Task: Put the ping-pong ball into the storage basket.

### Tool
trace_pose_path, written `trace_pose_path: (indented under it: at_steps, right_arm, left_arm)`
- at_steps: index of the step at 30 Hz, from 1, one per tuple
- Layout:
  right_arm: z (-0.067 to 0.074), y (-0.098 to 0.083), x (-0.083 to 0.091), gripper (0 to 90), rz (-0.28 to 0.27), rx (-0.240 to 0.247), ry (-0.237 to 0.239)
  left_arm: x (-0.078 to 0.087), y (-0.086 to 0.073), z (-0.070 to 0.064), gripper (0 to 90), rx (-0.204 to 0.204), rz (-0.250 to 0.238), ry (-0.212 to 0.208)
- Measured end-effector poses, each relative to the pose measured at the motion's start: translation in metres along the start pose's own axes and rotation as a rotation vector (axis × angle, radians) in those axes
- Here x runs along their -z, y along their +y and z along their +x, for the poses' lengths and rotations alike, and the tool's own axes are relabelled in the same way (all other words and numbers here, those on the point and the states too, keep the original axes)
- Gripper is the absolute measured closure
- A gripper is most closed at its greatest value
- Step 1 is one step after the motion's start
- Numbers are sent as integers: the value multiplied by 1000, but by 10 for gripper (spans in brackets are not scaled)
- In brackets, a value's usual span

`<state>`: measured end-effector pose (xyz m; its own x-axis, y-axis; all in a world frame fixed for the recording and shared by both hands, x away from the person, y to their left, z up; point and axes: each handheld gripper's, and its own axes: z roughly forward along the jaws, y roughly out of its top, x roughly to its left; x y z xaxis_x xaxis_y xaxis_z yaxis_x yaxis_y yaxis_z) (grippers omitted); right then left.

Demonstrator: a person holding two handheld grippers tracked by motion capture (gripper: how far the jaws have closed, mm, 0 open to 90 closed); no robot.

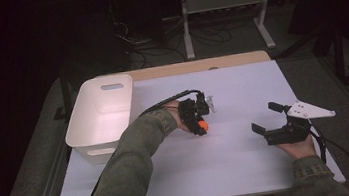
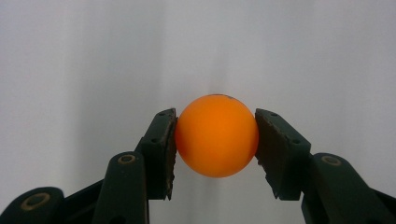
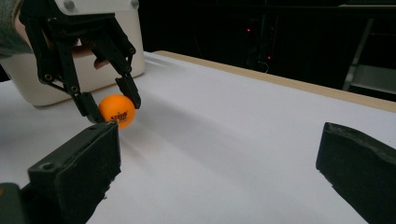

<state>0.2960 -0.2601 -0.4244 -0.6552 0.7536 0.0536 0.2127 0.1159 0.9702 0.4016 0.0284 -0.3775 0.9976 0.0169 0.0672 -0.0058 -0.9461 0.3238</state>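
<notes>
Here, each line gave one part of the scene.

Ball: an orange table-tennis ball with dark print on its side sat pinched between the two black jaws of the left gripper, near the middle of the table and seemingly just clear of the surface, though the high view was too dim to be sure.

Left gripper: clenched on the ball, one pad touching each side at about its widest line, jaws pointing down toward the tabletop.

Right gripper: the right gripper rested near the table's right edge, well apart from the ball, jaws spread wide with nothing between them.

Risk of slipping: the ball was smooth, round and light, and the pads met it on small patches only, so a quick swing or a slight loosening would likely let it squirt out.

Risk of rolling away: once dropped, it could bounce and roll across the flat sheet and off an open edge, since nothing on the near and right sides would stop it.

Risk at the bin: the white plastic bin stood at the left edge, beside the left forearm; a low carry might clip its rim and knock the ball loose.

Surface: a table covered with a plain white sheet, a strip of pale wood showing along the far edge.

Room: dark, with a white metal stand and loose cables on the floor beyond the table.
</notes>
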Motion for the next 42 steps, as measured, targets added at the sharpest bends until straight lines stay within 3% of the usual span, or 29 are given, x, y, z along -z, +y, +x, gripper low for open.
trace_pose_path:
  at_steps: [28,42]
  right_arm:
    - [0,-1,3,0,1,-5,-14]
    - [1,-2,6,0,3,-7,-21]
  left_arm:
    - [53,-7,-5,508,-2,2,42]
    - [79,-13,-7,509,7,-20,72]
